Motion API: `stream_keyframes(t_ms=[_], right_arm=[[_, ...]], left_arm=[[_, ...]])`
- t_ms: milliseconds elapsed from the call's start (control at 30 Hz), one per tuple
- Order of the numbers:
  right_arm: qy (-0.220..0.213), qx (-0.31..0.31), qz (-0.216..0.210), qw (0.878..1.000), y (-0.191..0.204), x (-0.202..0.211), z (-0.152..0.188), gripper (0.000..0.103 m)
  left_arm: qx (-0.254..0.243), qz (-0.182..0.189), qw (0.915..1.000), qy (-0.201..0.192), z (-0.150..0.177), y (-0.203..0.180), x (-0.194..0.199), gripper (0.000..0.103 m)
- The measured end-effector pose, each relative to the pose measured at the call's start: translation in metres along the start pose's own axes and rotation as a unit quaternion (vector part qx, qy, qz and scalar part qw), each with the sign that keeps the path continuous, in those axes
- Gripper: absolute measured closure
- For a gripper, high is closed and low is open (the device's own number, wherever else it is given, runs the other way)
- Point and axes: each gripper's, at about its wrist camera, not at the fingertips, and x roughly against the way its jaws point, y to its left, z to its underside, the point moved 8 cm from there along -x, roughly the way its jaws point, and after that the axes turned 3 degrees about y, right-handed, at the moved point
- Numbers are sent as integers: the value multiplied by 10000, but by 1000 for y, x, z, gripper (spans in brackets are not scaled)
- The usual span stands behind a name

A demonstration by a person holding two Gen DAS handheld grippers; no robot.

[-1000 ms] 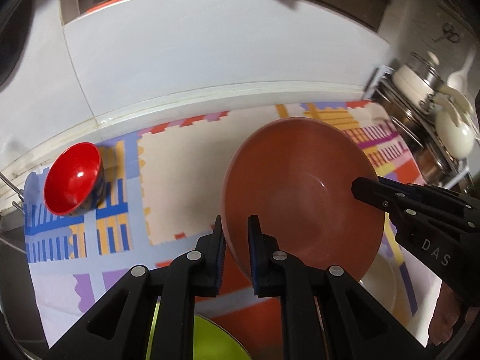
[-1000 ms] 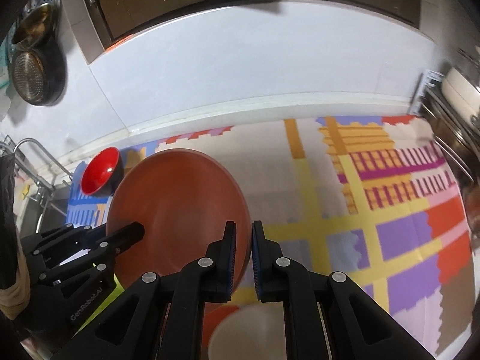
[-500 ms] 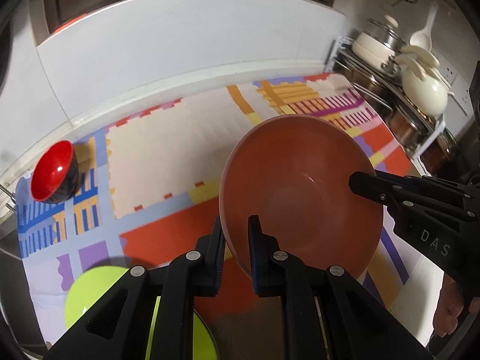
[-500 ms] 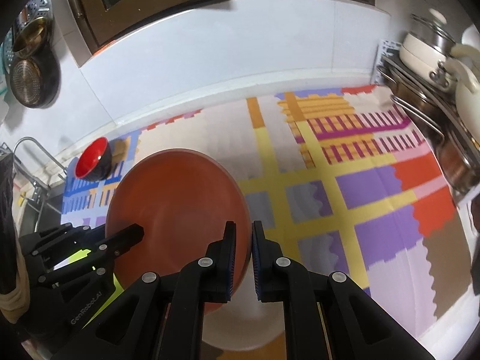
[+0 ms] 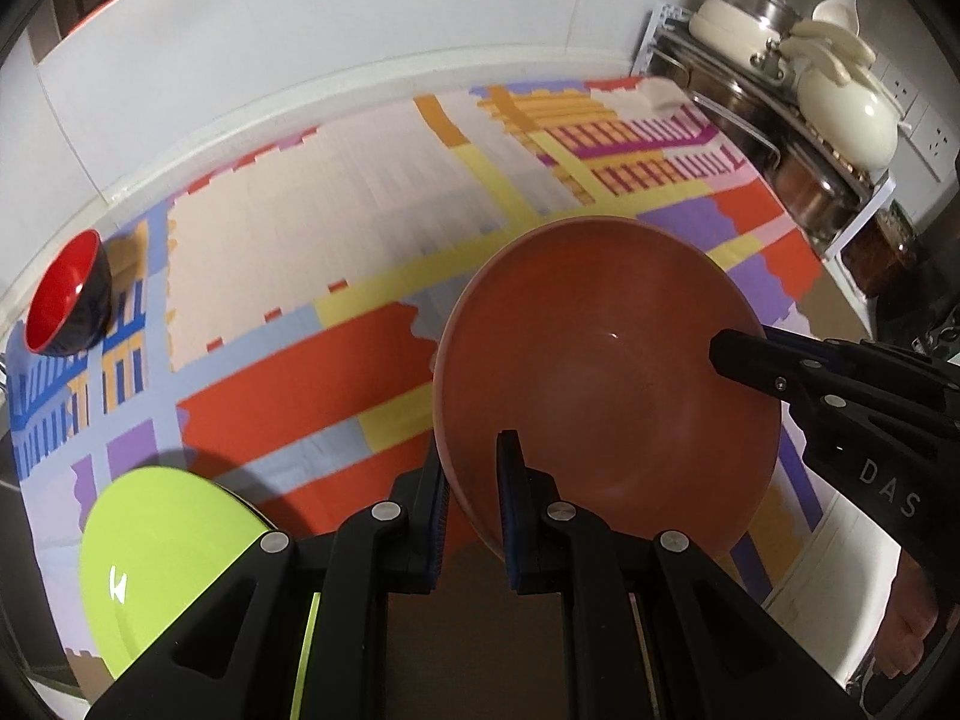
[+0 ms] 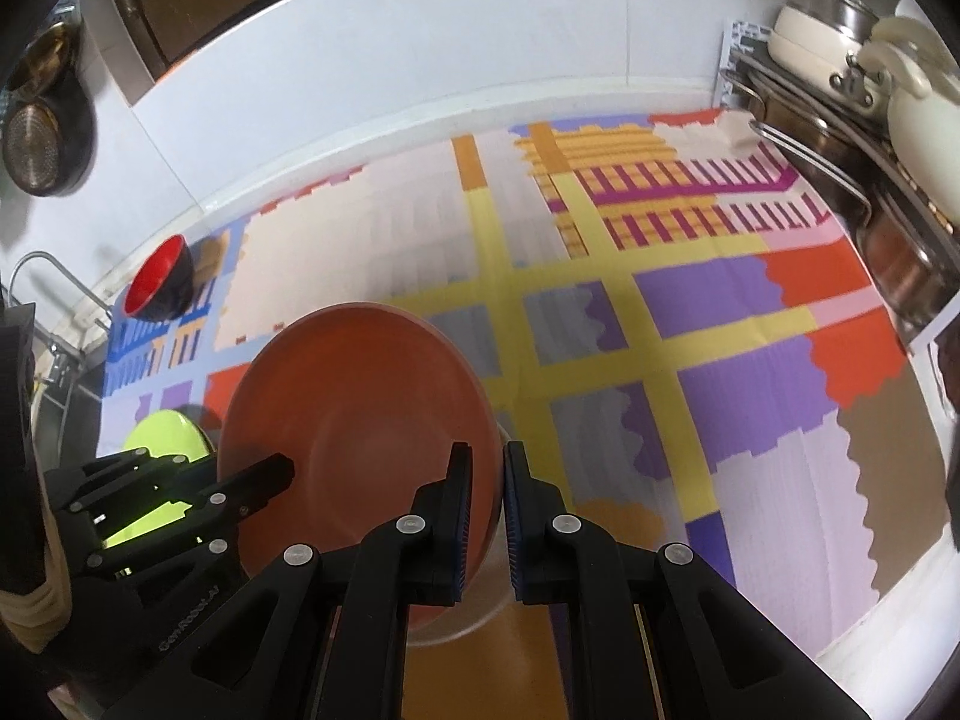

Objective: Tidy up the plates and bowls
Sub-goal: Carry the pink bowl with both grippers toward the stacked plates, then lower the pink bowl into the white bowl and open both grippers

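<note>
Gripping the brown bowl (image 5: 606, 384) by opposite rims, my left gripper (image 5: 471, 492) and right gripper (image 6: 485, 501) each stay clamped on it above the patterned mat (image 6: 690, 312). Since a second ago it has drifted toward six o'clock, uncovering the green plate (image 5: 162, 552) at seven; the red bowl (image 5: 66, 294) sits at nine.

**Obscured and cut-off items**

The brown bowl (image 6: 360, 420) hides most of a pale dish (image 6: 474, 618) beneath it; only a sliver shows, possibly a plate. The green plate (image 5: 168, 546) is cut off by the left tongs (image 5: 471, 516), and in the right wrist view largely masked. The patterned mat (image 5: 288, 240) is motion-blurred at its far end. A hand (image 5: 906, 630) shows only partly at the frame edge.
</note>
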Motion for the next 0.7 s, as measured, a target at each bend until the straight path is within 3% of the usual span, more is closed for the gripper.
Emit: stream_keyframes(t_ms=[567, 700], right_arm=[[325, -45, -185, 9993, -12, -22, 22, 91], [260, 12, -131, 9996, -13, -20, 23, 90]], left_arm=[[-57, -438, 9990, 11, 10, -11, -20, 83], [-100, -493, 9987, 24, 12, -12, -23, 69]])
